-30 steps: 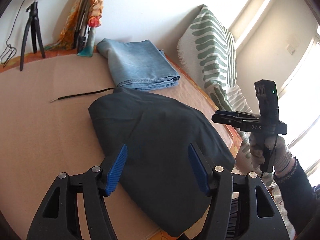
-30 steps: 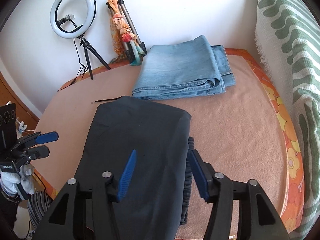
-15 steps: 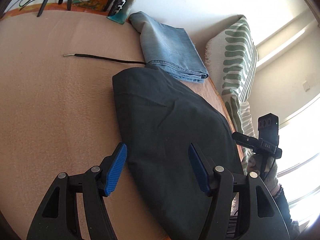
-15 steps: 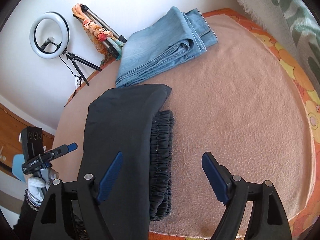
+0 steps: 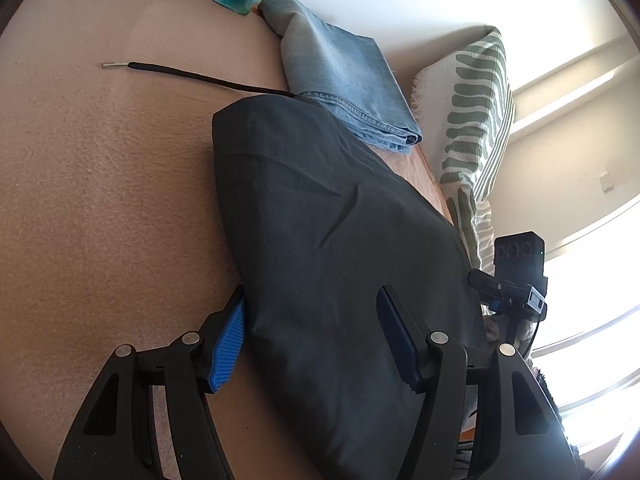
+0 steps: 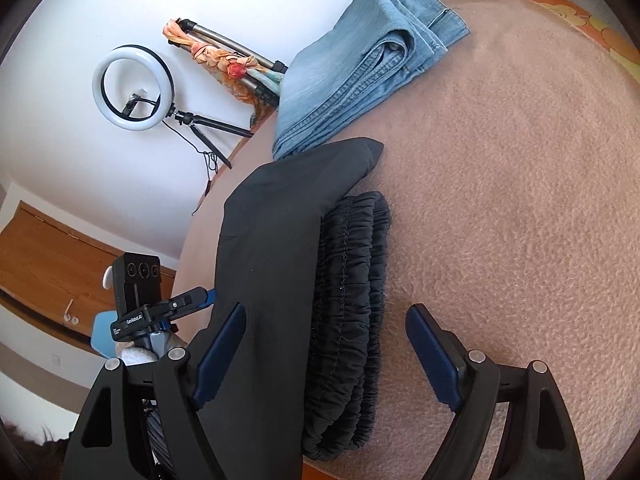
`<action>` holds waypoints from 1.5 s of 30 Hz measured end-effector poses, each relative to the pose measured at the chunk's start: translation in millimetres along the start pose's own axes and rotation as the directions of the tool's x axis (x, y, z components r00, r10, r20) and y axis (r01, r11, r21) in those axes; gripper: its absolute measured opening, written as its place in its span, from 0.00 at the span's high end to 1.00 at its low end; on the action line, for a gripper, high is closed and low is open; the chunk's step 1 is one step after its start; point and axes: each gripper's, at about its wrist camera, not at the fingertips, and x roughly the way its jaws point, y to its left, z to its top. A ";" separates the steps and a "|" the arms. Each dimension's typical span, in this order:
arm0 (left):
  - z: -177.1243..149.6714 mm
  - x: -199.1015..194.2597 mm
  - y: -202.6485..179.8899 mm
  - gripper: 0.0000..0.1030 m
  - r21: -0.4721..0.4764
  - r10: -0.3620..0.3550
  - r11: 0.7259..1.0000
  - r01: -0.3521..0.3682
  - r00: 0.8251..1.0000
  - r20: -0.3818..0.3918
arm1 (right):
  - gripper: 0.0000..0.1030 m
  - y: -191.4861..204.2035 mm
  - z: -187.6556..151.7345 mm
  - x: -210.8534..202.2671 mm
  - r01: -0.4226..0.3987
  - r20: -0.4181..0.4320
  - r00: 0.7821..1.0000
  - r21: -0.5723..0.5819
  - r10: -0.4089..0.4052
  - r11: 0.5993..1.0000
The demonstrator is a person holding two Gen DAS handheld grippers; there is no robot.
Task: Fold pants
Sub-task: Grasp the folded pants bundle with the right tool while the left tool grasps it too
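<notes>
The black pants (image 5: 320,216) lie folded on the pink blanket (image 5: 100,200); their elastic waistband (image 6: 352,300) shows under the top layer in the right wrist view (image 6: 272,240). My left gripper (image 5: 312,340) is open, its jaws straddling the near left edge of the pants, the left pad (image 5: 228,344) at the fabric's edge. My right gripper (image 6: 324,356) is open over the waistband end. Each gripper also shows in the other view: the right one (image 5: 516,292), the left one (image 6: 160,308).
Folded blue jeans (image 5: 344,80) lie beyond the black pants, also in the right wrist view (image 6: 360,60). A black drawstring (image 5: 192,74) lies on the blanket. A green-striped pillow (image 5: 472,120) stands at the right. A ring light on a tripod (image 6: 132,96) stands by the wall.
Both grippers have moved down and closer to the black pants. The left gripper's jaws now straddle the fabric edge. The right gripper has tilted and opened wider over the waistband.
</notes>
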 end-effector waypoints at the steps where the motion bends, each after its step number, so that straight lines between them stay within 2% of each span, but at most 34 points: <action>1: 0.2 0.0 0.1 0.38 0.002 -0.006 1.000 0.006 1.000 0.001 | 0.21 0.3 -0.4 1.6 -0.011 -0.002 1.000 -0.005 0.011 1.000; 3: 0.5 0.8 -0.6 0.38 0.013 -0.012 1.000 0.012 1.000 -0.002 | 0.25 2.8 0.8 7.5 -0.023 -0.019 1.000 -0.022 0.023 0.999; 6: 1.4 2.1 -0.3 0.38 0.015 -0.032 0.999 0.033 0.999 -0.006 | 0.25 3.3 2.7 8.8 -0.036 -0.023 0.999 -0.033 0.035 0.999; 8: 2.6 3.1 1.1 0.38 0.002 -0.052 0.999 0.052 0.999 -0.003 | 0.33 1.1 2.5 10.5 -0.059 -0.033 0.998 -0.022 0.058 0.998; 9: 2.9 3.3 1.8 0.38 -0.006 -0.058 0.998 0.058 0.998 0.000 | 0.42 -0.4 1.9 14.0 -0.073 -0.042 0.997 -0.007 0.072 0.997; 13: 3.4 6.1 -3.9 0.38 0.012 -0.053 0.999 0.052 0.999 0.004 | 0.55 6.8 -2.8 17.1 -0.084 -0.023 0.996 -0.023 0.083 0.996; 17: 3.5 10.3 -9.9 0.39 0.043 -0.038 0.998 0.038 0.999 0.010 | 0.55 11.4 -1.0 19.7 -0.061 -0.010 0.998 -0.024 0.060 0.998; 18: 3.7 11.0 -10.3 0.40 0.047 -0.034 0.998 0.033 0.999 0.012 | 0.47 8.9 -0.4 21.4 -0.055 -0.005 0.998 -0.002 0.055 0.998; 20: 4.2 11.9 -9.4 0.52 0.047 -0.018 0.999 0.017 1.000 0.019 | 0.46 10.7 1.4 25.2 -0.054 0.006 0.999 0.010 0.054 0.999; 21: 4.8 12.1 -7.9 0.56 0.042 -0.013 0.999 0.012 1.000 0.021 | 0.49 13.5 1.6 27.4 -0.036 0.004 0.999 0.004 0.036 0.999; 23: 5.1 12.6 -3.5 0.73 0.022 -0.014 1.000 0.014 1.000 0.025 | 0.54 19.4 0.9 28.2 0.003 0.013 1.000 -0.016 -0.002 1.000; 25: 4.6 11.2 -1.7 0.78 0.017 -0.018 1.000 0.017 0.999 0.035 | 0.60 25.2 0.1 24.7 0.024 0.023 0.999 -0.028 -0.023 0.999; 28: 4.1 6.4 -8.8 0.86 0.051 -0.011 0.999 0.008 0.998 0.057 | 0.63 38.6 -3.1 17.2 0.068 0.042 0.997 -0.065 -0.066 0.996; 37: 6.2 -9.4 -31.5 0.91 0.120 -0.046 0.992 0.033 0.993 0.110 | 0.66 89.8 -5.8 -6.6 0.167 0.099 0.984 -0.220 -0.149 0.961; 45: 26.4 -27.6 -50.6 0.93 0.173 -0.082 0.983 0.052 0.981 0.175 | 0.66 118.1 9.0 -22.4 0.192 0.154 0.976 -0.281 -0.154 0.940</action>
